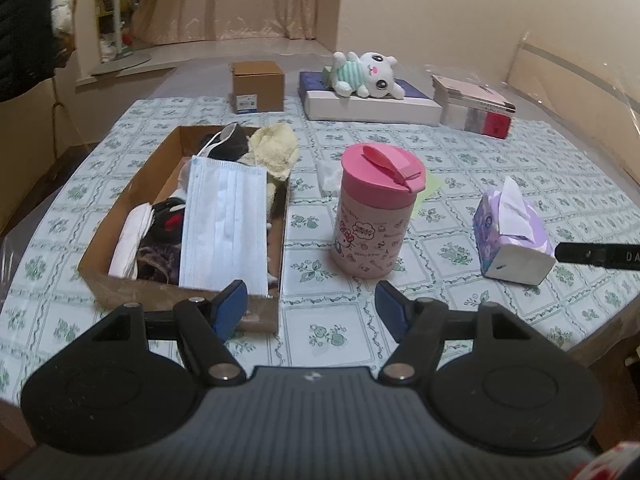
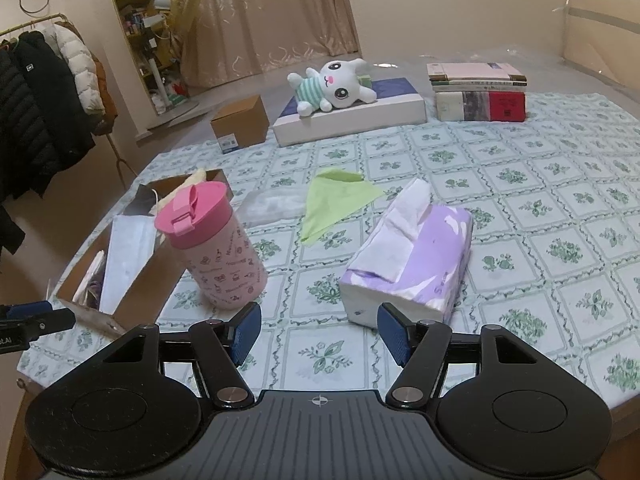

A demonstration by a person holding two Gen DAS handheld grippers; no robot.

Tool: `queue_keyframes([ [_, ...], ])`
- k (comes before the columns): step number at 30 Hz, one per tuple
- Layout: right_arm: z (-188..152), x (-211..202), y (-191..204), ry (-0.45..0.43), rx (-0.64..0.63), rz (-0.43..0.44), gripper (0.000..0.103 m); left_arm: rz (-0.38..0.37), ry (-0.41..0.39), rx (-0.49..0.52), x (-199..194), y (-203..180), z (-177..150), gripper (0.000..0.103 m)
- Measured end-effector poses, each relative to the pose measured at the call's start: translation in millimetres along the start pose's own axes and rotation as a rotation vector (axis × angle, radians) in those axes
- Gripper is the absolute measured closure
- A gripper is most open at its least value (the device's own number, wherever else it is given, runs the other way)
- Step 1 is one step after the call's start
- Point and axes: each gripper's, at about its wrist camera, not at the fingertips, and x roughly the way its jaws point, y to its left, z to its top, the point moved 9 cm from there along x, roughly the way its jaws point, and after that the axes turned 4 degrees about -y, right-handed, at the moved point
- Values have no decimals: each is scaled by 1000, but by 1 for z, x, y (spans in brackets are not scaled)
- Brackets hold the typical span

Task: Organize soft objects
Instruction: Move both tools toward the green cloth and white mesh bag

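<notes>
Right wrist: right claw (image 2: 319, 334) open, empty; tissue pack (image 2: 412, 264) and pink cup (image 2: 218, 248) just ahead.

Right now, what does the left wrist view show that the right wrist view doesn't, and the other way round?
Only the left wrist view: the cardboard tray's full contents, with the face mask lying over dark soft items and a yellow cloth.
Only the right wrist view: the whole green cloth spread on the tablecloth, plus coats on a rack.
Both: pink tumbler, purple tissue pack, plush toy on a flat box, books, small carton. Both grippers are open and empty: left gripper, right gripper.
</notes>
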Motion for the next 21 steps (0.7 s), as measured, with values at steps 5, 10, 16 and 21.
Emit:
queue_keyframes([
  [5, 15, 5, -1, -2, -91, 21, 38, -20, 3, 68, 12, 16, 18, 35],
  [10, 40, 18, -11, 14, -198, 49, 35, -67, -4, 136, 30, 38, 55, 26],
  [16, 79, 52, -30, 47, -308, 73, 29, -90, 2, 284, 67, 50, 104, 24],
  [21, 104, 90, -33, 94, -395, 127, 25, -150, 15, 448, 105, 40, 138, 24],
])
